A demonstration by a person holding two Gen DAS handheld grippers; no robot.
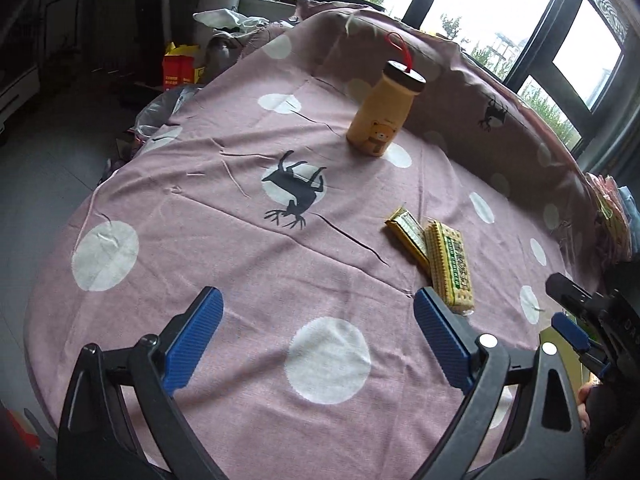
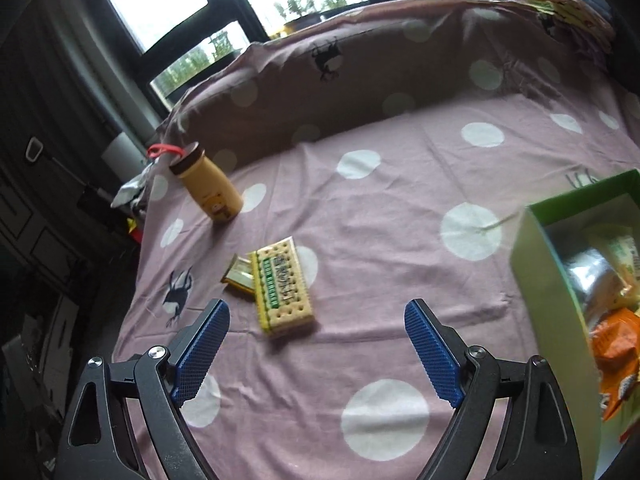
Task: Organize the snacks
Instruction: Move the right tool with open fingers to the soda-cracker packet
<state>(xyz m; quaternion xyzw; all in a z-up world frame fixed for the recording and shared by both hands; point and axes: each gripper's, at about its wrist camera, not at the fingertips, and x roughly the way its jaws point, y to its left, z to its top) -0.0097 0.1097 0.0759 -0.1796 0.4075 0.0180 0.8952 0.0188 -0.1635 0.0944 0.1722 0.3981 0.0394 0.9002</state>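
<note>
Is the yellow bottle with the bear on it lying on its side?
No. In the left wrist view the yellow bottle stands upright on the pink tablecloth, dark cap on top.

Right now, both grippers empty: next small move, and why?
Probably ease the right gripper forward and down onto the cracker pack. Its jaws stand open with nothing between them, the pack lies loose on the cloth just ahead, partly overlapping a smaller yellow packet, and the green box with other snacks sits on that side.
</note>
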